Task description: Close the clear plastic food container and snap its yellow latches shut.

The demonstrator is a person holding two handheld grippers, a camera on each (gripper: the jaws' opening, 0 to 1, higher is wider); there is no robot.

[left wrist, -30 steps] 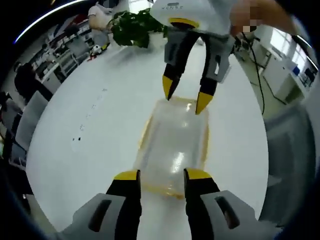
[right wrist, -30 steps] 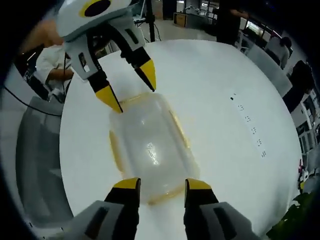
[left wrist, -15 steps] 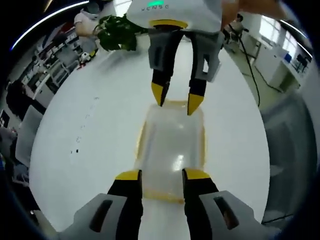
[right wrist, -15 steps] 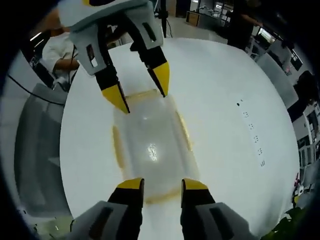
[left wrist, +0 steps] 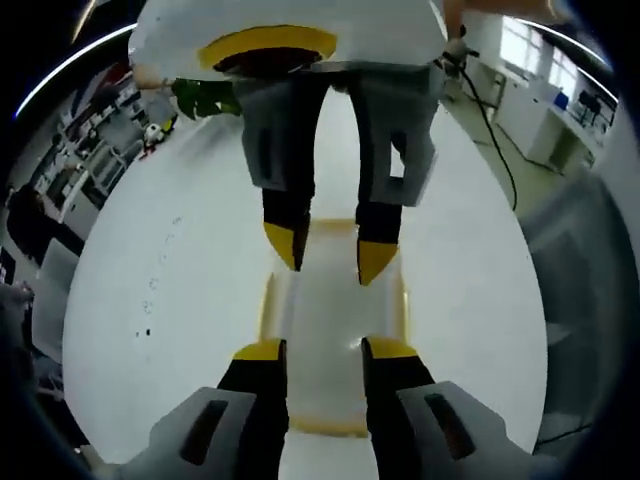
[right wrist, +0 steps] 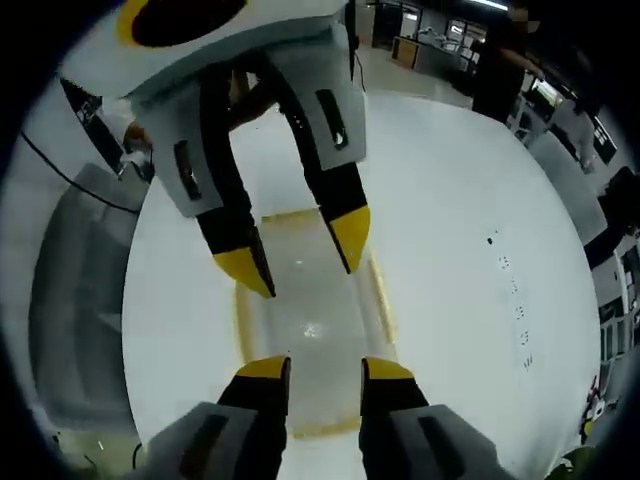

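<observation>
Round white table [left wrist: 150,250] underfoot of it all, green plant [left wrist: 205,97] at far edge. Bright windows [left wrist: 530,50] along one wall, dark shelving [right wrist: 430,25] opposite, grey chair [right wrist: 70,300] tucked alongside.

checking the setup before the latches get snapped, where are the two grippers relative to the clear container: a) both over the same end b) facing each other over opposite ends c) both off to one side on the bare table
b: in the left gripper view the right gripper points back at the left gripper across the container, each over its own end.
</observation>
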